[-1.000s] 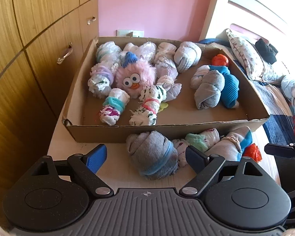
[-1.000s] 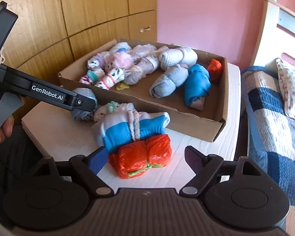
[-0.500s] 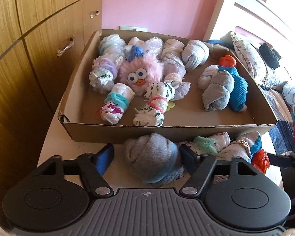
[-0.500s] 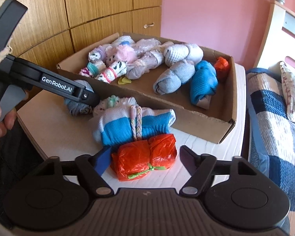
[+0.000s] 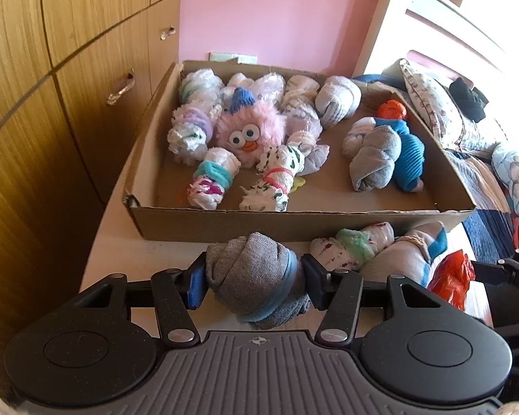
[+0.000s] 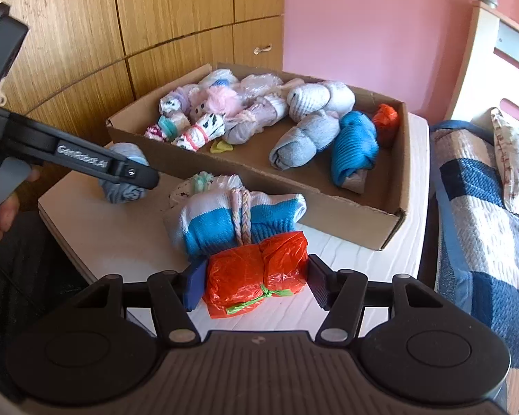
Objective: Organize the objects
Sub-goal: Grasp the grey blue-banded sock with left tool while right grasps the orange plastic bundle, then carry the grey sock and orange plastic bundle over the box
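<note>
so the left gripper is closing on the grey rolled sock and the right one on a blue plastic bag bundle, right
Not quite. In the right wrist view, the right gripper has been closing on an orange-red plastic bag bundle, not blue. The left gripper has the grey rolled sock.

Wooden wardrobe (image 5: 52, 103), pink wall (image 6: 363, 34), bed (image 6: 484, 190).

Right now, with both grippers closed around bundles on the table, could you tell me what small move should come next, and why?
Probably lift both straight up. The left gripper, its jaws just closing, pinches the grey rolled sock bundle; the right gripper, likewise closing, squeezes the orange plastic-wrapped bundle. Both still sit before the cardboard box, whose near wall they must clear.
</note>
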`<state>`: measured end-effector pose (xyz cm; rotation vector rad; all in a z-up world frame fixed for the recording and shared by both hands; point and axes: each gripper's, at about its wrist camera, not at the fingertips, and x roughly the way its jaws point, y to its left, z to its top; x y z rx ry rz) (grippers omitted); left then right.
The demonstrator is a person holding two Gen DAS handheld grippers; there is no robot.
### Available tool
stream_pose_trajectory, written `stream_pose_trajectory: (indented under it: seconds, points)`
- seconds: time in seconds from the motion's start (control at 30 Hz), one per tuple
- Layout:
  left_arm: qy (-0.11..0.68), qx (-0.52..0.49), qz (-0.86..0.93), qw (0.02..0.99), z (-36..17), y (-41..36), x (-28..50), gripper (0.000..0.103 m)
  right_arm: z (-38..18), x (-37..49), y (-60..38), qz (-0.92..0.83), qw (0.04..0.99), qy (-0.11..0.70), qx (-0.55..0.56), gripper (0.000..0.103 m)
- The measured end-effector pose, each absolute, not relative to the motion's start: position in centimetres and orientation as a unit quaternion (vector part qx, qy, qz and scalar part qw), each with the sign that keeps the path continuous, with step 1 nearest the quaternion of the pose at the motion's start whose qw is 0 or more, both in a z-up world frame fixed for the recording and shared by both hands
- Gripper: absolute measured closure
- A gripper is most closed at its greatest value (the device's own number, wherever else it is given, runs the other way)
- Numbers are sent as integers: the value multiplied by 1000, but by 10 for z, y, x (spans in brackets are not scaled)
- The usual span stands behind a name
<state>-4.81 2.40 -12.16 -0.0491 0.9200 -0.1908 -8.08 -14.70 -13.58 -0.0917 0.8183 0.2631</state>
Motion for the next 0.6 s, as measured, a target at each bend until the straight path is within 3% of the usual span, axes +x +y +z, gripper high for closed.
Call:
stream_pose_trajectory:
  seconds: [0.33,0.6]
  points:
    - [398,12,-135,907,-75,15,-54,42,-112,-93,-175,92,923,373,19,47]
    - [394,30,-210,894,-60,-23,-7,41,-89,-81,-189,98,930,350,48,47]
